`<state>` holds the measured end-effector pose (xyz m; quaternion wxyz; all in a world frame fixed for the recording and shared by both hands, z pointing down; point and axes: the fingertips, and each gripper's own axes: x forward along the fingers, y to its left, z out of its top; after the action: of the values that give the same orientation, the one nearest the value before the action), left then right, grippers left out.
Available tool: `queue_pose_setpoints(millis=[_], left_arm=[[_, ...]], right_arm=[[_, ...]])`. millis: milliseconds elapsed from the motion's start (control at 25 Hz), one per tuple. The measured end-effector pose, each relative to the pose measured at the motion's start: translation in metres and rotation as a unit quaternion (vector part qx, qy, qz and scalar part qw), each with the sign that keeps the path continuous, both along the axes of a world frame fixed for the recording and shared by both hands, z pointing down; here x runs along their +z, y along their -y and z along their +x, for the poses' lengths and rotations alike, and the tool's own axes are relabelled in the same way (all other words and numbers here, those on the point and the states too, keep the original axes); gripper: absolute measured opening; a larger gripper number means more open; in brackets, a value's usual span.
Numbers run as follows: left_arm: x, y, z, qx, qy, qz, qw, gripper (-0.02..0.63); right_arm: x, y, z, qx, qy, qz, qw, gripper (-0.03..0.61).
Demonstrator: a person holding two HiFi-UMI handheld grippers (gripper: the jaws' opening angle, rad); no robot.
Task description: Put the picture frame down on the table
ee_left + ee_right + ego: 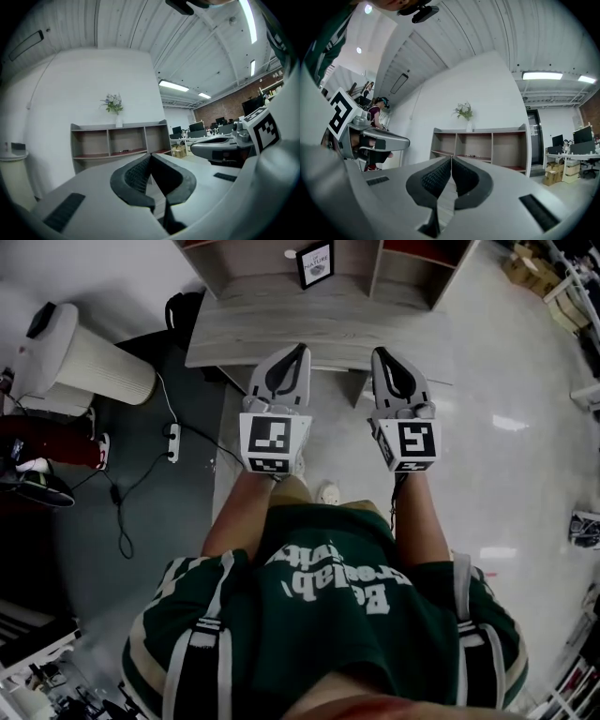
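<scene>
A black picture frame stands upright at the back of the grey wooden table, in front of the shelf unit. My left gripper and right gripper hover side by side over the table's near edge, well short of the frame. Both point level toward the shelf. The left gripper is shut with its pads touching and nothing between them. The right gripper is shut and empty too. The frame itself is hidden behind the jaws in both gripper views.
A shelf unit with open compartments rises behind the table; it shows as the shelf unit with a vase of flowers on top. A white cylindrical appliance and a power strip with cables lie on the floor at left.
</scene>
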<state>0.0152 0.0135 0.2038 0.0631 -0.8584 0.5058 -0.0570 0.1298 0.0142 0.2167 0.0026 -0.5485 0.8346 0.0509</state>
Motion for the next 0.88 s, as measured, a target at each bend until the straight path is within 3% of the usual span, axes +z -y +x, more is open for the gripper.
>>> queue_pose_setpoints(millis=[360, 880], left_arm=[[0.007, -0.004, -0.010, -0.001, -0.025, -0.011, 0.9996, 0.018], [0.005, -0.019, -0.018, 0.009, 0.008, 0.032, 0.9994, 0.018]], right_arm=[[-0.001, -0.014, 0.008, 0.013, -0.010, 0.006, 1.000, 0.035], [-0.001, -0.021, -0.016, 0.001, -0.021, 0.017, 1.000, 0.035]])
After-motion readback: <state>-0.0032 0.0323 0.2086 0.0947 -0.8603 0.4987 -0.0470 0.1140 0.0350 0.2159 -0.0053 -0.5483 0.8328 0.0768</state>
